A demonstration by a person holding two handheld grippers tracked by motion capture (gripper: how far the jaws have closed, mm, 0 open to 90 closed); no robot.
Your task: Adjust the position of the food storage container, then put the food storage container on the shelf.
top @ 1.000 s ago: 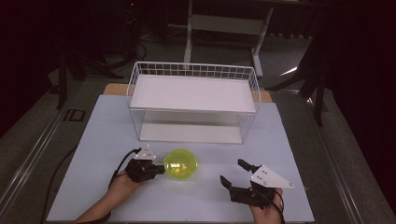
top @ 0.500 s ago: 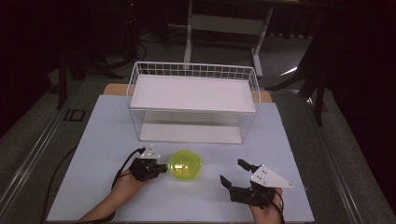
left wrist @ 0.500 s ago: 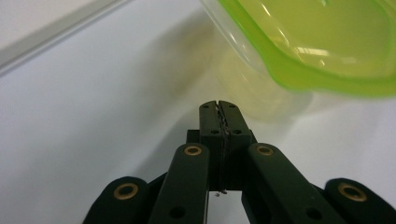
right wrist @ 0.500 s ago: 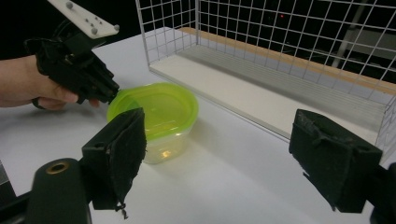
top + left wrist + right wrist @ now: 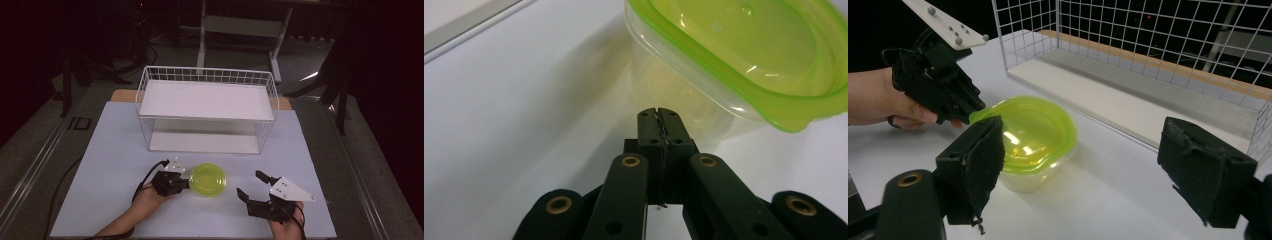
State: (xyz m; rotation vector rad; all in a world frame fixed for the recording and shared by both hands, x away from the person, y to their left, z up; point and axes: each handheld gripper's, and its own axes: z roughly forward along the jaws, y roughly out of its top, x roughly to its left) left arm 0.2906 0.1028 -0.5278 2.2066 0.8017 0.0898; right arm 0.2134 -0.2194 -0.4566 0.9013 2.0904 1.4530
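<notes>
Counter (image 5: 115,150), high view: the lidded green container (image 5: 207,179) sits in front of the wire basket (image 5: 207,75), your left claw (image 5: 186,184) at its left edge and your right claw (image 5: 248,186) spread wide, well apart to its right. Left gripper view: that left claw (image 5: 658,112) is pressed together on nothing, its tip just beside the container's (image 5: 724,60) clear wall under the lid rim, so you appear to be nudging it sideways. Right gripper view: the container (image 5: 1033,135) lies between your spread right claw (image 5: 1098,150) pads but farther off; next, likely bring them around it.
</notes>
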